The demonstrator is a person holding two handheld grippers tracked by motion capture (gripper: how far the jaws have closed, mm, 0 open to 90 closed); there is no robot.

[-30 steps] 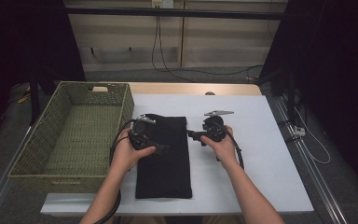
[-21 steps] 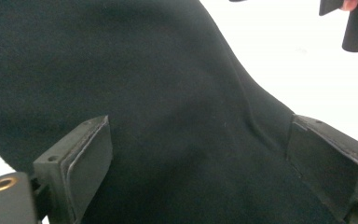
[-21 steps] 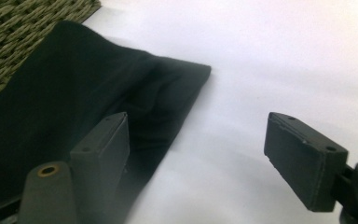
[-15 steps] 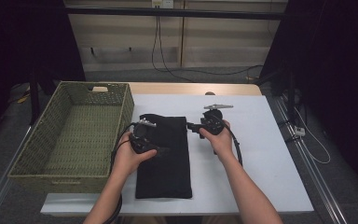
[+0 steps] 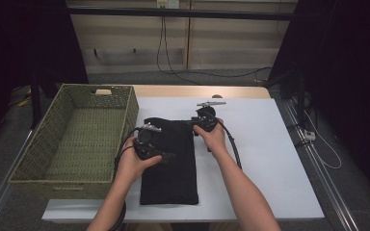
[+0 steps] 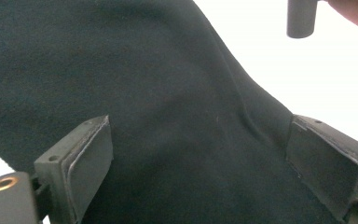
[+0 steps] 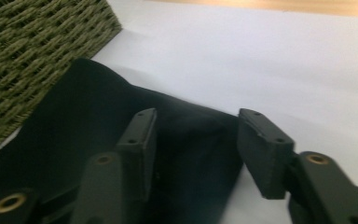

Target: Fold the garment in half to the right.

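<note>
- Black cloth lies flat on the white table, beside the basket.
- Left gripper: jaws apart over the cloth.
- Right gripper: jaws have been closing around the far corner, seemingly not yet pinching; pinch fully before lifting.

Woven green basket standing on the left part of the white table, its handle slot in the far wall. Wooden strip along the table's far edge; cables hanging on the rear panel.
</note>
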